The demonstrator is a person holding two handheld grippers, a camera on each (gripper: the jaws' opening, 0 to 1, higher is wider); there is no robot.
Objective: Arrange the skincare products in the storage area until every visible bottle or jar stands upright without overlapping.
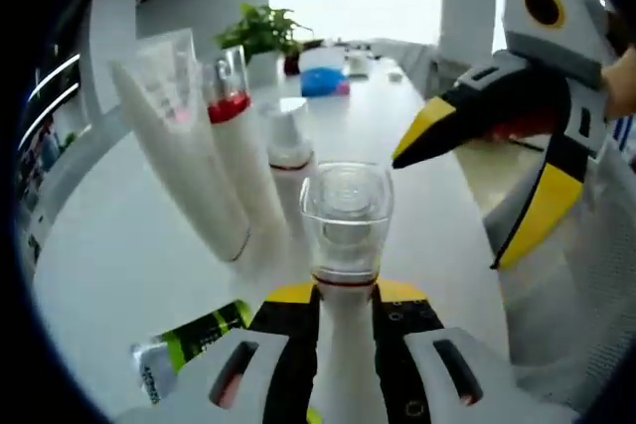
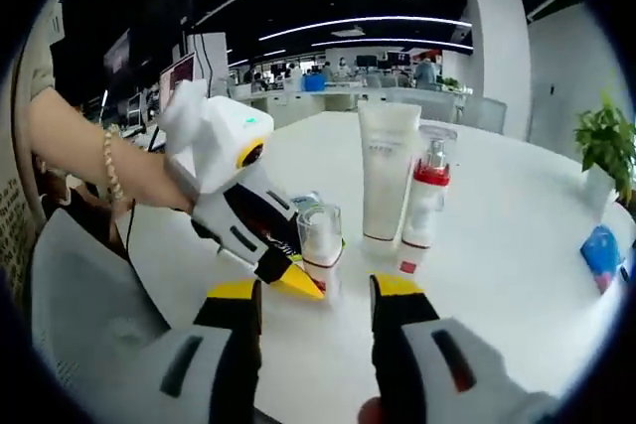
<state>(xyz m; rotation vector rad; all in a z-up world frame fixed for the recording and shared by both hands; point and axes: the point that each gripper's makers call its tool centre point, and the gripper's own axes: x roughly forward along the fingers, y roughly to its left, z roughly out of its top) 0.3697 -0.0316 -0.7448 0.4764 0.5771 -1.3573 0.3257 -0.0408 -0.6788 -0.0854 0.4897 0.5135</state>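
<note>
Three containers upright on desk point(image 2: 517, 245) — left gripper point(image 1: 346, 310) fingers clamp clear-capped bottle point(image 1: 345, 225), right gripper point(image 2: 316, 300) fingers wide, empty.

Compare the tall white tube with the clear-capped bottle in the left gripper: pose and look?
The white tube stands free on the table; the clear-capped bottle sits clamped in the left gripper. The tube is taller and flat-topped; the bottle is shorter, with a transparent cap and red band. Both are white and upright.

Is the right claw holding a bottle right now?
No. The right claw is open and empty, short of the clear-capped bottle gripped by the left claw.
</note>
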